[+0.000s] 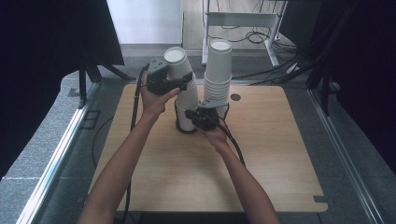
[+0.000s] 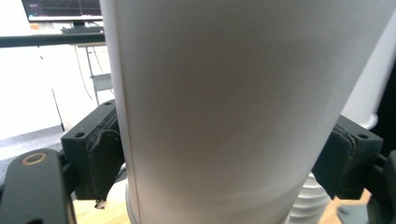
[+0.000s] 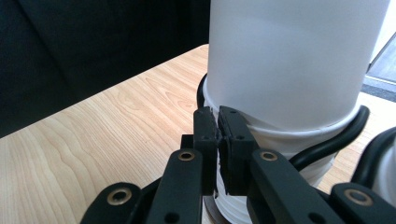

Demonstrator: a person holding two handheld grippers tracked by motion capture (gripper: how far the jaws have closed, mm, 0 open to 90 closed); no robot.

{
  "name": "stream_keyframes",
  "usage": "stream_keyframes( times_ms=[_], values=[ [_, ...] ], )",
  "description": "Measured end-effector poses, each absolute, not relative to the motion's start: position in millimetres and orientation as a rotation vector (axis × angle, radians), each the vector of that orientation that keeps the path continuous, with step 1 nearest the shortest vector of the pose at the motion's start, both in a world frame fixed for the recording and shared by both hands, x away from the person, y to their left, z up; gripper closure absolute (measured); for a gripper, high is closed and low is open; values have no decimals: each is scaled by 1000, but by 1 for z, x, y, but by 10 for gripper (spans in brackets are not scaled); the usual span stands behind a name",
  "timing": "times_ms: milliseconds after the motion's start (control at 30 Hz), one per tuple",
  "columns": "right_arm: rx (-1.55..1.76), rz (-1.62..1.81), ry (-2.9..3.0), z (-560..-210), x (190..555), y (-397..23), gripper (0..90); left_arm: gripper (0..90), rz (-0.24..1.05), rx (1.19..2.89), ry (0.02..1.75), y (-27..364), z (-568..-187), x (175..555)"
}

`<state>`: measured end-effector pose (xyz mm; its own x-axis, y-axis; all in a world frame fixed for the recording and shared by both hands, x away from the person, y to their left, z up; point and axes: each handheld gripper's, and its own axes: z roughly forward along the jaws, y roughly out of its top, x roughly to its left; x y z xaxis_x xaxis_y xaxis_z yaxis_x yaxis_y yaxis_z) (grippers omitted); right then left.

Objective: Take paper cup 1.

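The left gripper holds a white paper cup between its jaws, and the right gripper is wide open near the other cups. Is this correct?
Not quite. The left gripper does clamp the white paper cup, but the right gripper is not wide open: the right gripper view shows its jaws pressed together at a cup rim.

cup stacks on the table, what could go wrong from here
1. The left gripper clamps the upper cups of the left stack, which already leans. Pulling sideways could tip the lower cups.
2. The right gripper pinches a thin cup rim near the stack's base. It may crush, or slip free.
3. The tall right stack stands very near; either hand could knock it over.
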<state>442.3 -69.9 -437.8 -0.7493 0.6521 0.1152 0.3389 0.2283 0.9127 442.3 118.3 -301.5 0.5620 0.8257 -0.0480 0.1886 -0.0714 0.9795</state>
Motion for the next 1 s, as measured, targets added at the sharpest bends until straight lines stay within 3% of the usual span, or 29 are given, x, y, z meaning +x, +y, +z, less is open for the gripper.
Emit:
stream_keyframes(
  times_ms=[633, 1000],
  values=[
    [943, 1562, 2174, -432, 435, -86, 833, 149, 616, 1619, 779, 130, -297, 401],
    [895, 1606, 2143, -428, 406, -109, 691, 149, 597, 1650, 735, 135, -313, 379]
  ],
)
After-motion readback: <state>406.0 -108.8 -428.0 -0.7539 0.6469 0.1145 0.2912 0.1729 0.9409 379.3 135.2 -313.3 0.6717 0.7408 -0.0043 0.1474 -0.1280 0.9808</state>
